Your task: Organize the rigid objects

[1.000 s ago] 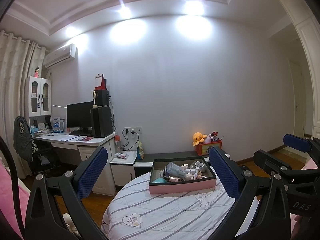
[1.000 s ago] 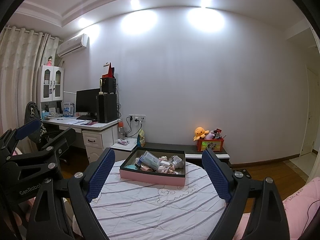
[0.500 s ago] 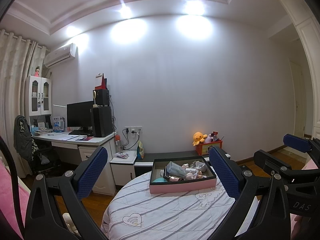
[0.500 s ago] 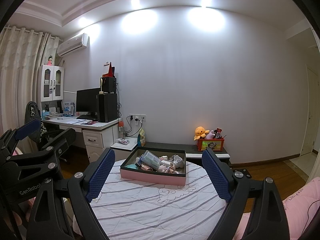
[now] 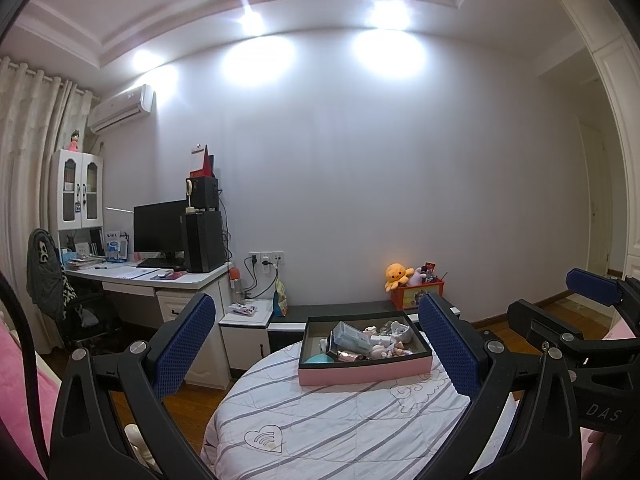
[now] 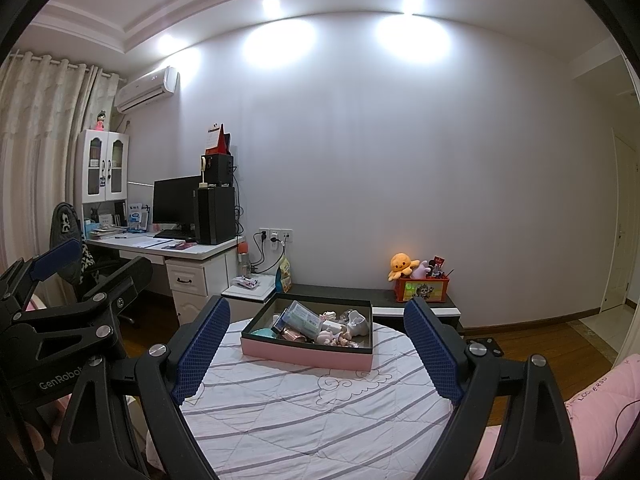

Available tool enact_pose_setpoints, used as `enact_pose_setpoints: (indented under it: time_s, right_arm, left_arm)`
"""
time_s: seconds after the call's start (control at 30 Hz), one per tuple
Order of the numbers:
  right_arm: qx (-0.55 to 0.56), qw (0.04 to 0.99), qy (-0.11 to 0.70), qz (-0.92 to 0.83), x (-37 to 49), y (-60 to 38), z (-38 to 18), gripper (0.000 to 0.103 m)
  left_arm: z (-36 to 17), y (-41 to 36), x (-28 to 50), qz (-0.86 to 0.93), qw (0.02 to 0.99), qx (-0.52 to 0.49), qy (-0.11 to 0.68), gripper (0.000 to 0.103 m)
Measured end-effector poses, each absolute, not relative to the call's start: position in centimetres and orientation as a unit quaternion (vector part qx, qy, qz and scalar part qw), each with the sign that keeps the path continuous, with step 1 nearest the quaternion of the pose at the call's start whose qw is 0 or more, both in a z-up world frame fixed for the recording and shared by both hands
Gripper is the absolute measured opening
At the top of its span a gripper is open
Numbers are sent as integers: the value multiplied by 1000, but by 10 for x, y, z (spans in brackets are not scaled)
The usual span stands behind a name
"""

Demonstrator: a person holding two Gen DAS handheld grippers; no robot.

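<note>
L gripper [image 5: 320, 344] is sitting w/ jaws spread wide, nothing btwn the blue pads; R gripper [image 6: 316, 344] likewise gaping, empty. Both are hanging short of the tray [image 5: 362, 372], not touching it.

The pink-walled, dark-lined tray is lying mid-frame on a round table under a striped quilt [image 5: 340, 424], holding a jumble of small rigid items [image 6: 320, 326]: a clear box, pale figurines, a teal piece; details too small to tell.

L view is showing the R gripper at the right edge, plus a heart print on the quilt at lower centre; R view isn't catching that print. R view is showing the L gripper at lower left and a pink cover [image 6: 600, 400] at lower right.

The tray is sitting near the table's far edge. Bare quilt is lying open btwn pads & tray. Desk [image 6: 168, 246] w/ monitor is standing left-centre, well apart; low bench [image 6: 348, 294] behind the tray.
</note>
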State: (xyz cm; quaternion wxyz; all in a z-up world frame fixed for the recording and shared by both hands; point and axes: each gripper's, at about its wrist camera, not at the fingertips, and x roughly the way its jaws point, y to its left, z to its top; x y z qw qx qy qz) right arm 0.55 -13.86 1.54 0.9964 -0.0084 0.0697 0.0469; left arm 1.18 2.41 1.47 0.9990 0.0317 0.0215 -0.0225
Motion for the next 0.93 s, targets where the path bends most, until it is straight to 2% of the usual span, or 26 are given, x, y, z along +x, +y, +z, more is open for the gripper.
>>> enact_pose_setpoints:
  time_s: [0.93]
  right_arm:
    - [-9, 996, 71, 47, 6, -138, 15, 90]
  left_arm:
    - [8, 18, 16, -22, 999, 28, 29, 103]
